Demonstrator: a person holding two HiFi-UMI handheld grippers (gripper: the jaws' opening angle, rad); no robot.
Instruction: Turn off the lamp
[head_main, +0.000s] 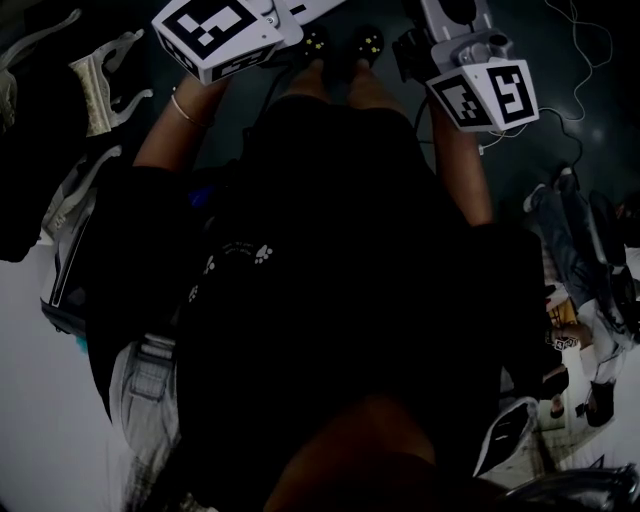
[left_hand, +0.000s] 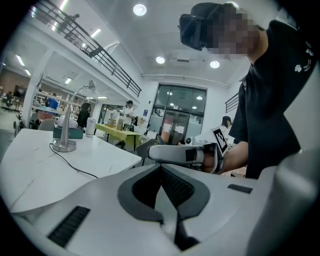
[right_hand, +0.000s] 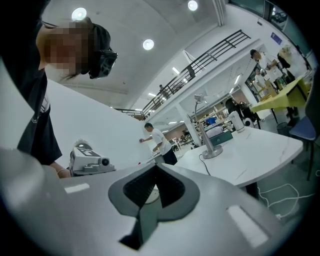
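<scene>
Fingers of the left gripper (left_hand: 161, 167) and the right gripper (right_hand: 155, 169) are pressed together with nothing between them, both held level before the person's chest. Farther off, the desk lamp (left_hand: 64, 145) stands on the white table (left_hand: 40, 175), well apart from both grippers, its cord (left_hand: 75, 167) trailing across the top.

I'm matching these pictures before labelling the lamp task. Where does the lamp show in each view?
Head view: not in it; the view looks down on the person's dark clothing.
Left gripper view: lamp at the left, at mid-height.
Right gripper view: lamp right of centre.
Shared landmark, gripper views only: the white table on which the lamp stands.
</scene>
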